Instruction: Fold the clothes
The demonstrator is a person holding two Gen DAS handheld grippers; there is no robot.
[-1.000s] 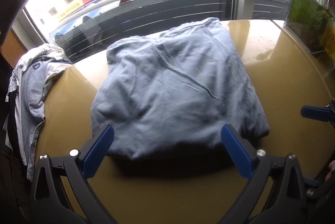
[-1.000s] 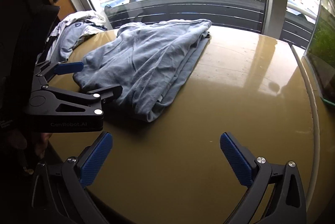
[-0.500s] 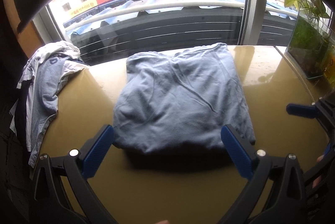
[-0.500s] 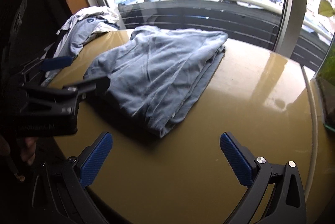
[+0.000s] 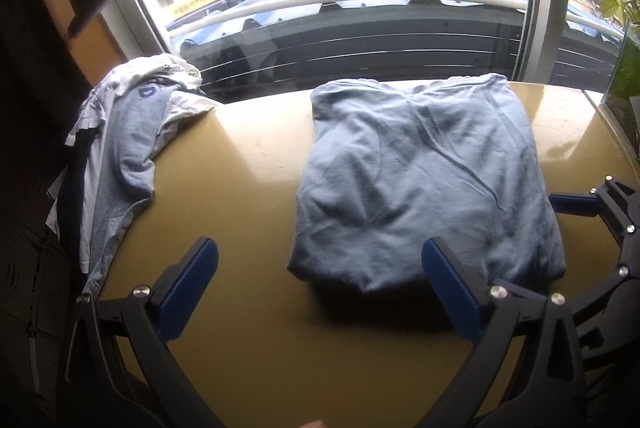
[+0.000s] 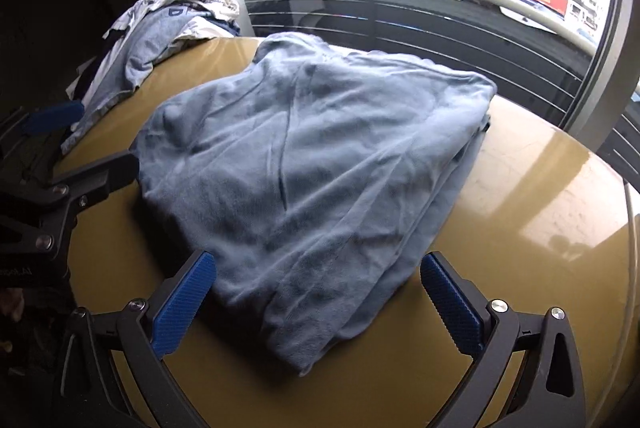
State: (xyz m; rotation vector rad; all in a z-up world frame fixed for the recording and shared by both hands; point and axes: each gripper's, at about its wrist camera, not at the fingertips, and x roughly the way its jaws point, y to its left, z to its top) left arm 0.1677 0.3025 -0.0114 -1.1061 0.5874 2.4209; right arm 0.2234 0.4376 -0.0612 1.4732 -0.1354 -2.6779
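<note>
A folded blue-grey garment (image 5: 424, 180) lies in a thick square on the round ochre table (image 5: 248, 164). My left gripper (image 5: 320, 288) is open at the garment's near left corner, its right pad over the cloth's near edge, holding nothing. In the right wrist view the same garment (image 6: 320, 168) fills the middle, and my right gripper (image 6: 316, 304) is open with the cloth's near corner lying between its fingers. The left gripper (image 6: 68, 148) shows at that view's left edge, and the right gripper (image 5: 592, 212) shows at the left wrist view's right edge.
A heap of white and grey clothes (image 5: 120, 148) hangs over the table's far left edge, seen again as the heap (image 6: 168, 24) in the right wrist view. A window with a railing (image 5: 360, 0) runs behind the table. A potted plant (image 5: 624, 68) stands at the far right.
Both grippers have shifted left and stayed open. The left one pulled back from the garment and turned toward the clothes heap; the right one moved in until the garment's corner sits between its fingers.
</note>
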